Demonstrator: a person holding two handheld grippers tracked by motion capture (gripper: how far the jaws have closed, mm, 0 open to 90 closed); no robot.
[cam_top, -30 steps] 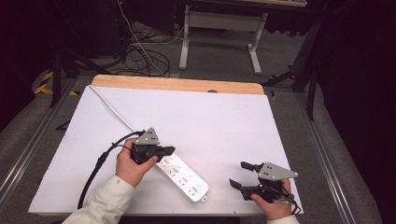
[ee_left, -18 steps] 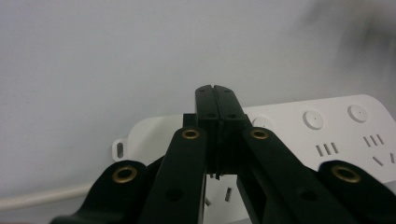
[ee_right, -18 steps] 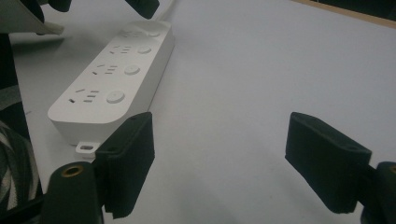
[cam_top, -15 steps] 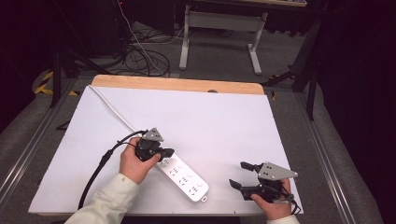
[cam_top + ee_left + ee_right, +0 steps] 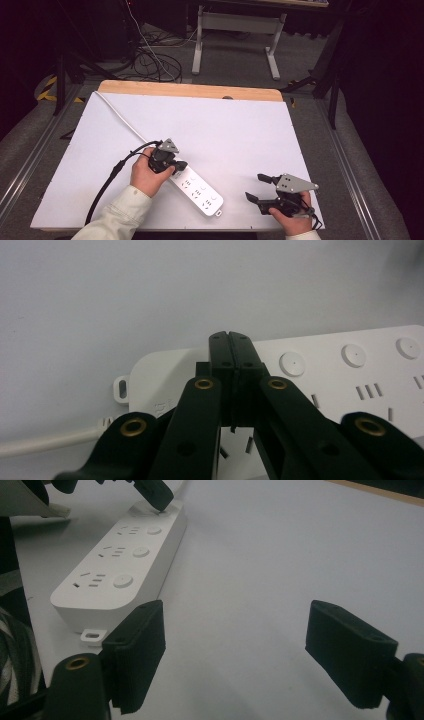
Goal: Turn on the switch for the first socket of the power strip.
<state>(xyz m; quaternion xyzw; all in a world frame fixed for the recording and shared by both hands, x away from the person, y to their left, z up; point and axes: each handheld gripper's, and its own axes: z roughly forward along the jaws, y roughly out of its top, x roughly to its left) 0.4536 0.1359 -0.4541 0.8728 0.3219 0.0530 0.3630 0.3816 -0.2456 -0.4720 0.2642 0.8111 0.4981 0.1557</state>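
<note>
High view: a glossy white plastic power strip (image 5: 196,190), long with rounded corners, lies diagonally on the matte white table (image 5: 225,130) near its front edge. Round buttons sit beside slotted sockets. The left gripper (image 5: 181,165) presses its matte black jaws, closed together, onto the strip's cord end. The right gripper (image 5: 255,187), well apart, rests with jaws spread.
</note>
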